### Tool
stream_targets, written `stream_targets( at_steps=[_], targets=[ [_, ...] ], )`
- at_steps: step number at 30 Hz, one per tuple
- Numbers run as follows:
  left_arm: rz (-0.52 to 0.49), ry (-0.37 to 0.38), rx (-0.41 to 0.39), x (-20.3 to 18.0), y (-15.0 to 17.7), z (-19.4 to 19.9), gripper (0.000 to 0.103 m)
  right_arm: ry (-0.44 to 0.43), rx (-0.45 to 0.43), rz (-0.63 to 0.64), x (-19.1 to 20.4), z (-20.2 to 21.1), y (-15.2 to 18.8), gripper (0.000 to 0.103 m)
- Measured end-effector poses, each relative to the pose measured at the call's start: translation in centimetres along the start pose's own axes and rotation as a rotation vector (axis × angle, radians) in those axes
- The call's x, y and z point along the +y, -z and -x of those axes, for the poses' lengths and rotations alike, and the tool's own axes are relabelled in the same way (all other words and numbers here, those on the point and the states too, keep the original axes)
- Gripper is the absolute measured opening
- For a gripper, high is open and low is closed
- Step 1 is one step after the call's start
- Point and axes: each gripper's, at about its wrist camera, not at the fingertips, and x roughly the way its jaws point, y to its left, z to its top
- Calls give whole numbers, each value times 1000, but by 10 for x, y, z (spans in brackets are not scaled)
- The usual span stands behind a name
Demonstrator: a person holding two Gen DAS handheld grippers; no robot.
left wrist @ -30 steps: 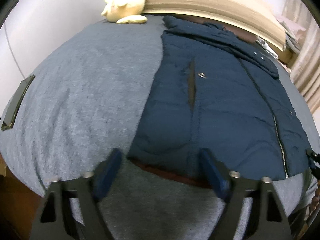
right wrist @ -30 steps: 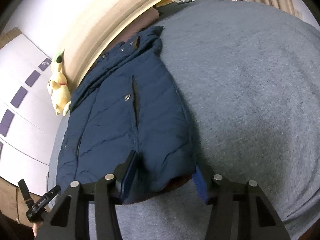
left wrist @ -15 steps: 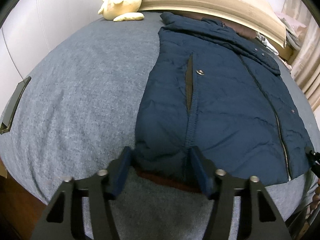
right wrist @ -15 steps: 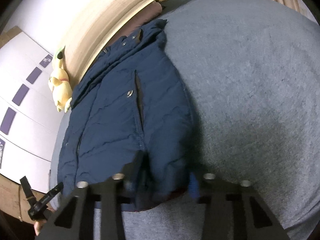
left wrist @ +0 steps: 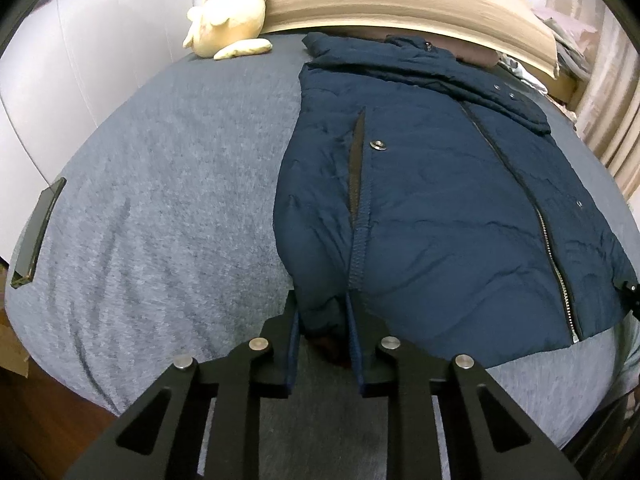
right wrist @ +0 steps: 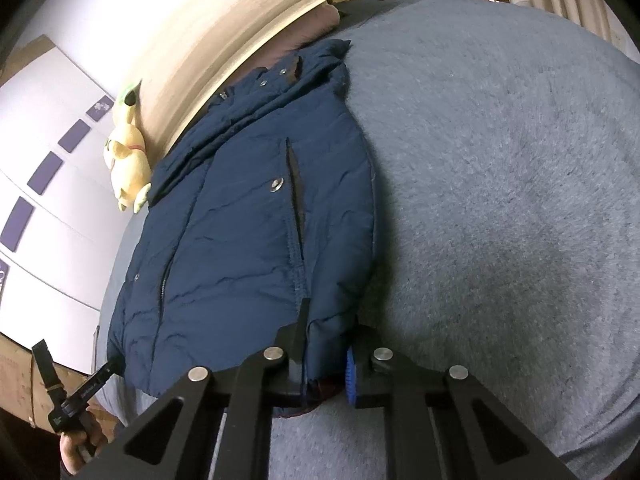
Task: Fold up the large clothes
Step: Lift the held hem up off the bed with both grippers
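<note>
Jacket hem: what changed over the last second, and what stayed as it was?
Both tongs moved forward to the near hem of the jacket and closed. The left tongs went from wide open to pinching the hem at the jacket's left corner; the right tongs did the same at its right corner. The jacket stayed flat on the grey bed cover, and the plush toy by the headboard did not move.

My right gripper [right wrist: 326, 350] pinches the navy jacket [right wrist: 248, 232] hem corner on the grey blanket [right wrist: 500, 184].
</note>
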Motion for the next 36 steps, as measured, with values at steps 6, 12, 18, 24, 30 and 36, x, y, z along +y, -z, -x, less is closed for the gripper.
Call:
stream_targets(
  at_steps=[6,12,18,24,30,36],
  targets=[
    [-8,-2,-8,-1,13,15,21,-7,0,10,0,5,5,13],
    [-4,9,-17,1,25,32,20,-22,2,11,-3,12,9,13],
    [-8,18,-24,3,46,56,20,-38,15,20,-7,25,21,13],
    [11,26,-9,5,53,56,20,-51,31,12,-11,29,25,14],
    [53,33,3,10,48,49,28,-46,36,-37,-17,18,15,24],
    [66,27,-8,14,34,34,46,-83,35,-60,-18,3,9,34]
  ],
)
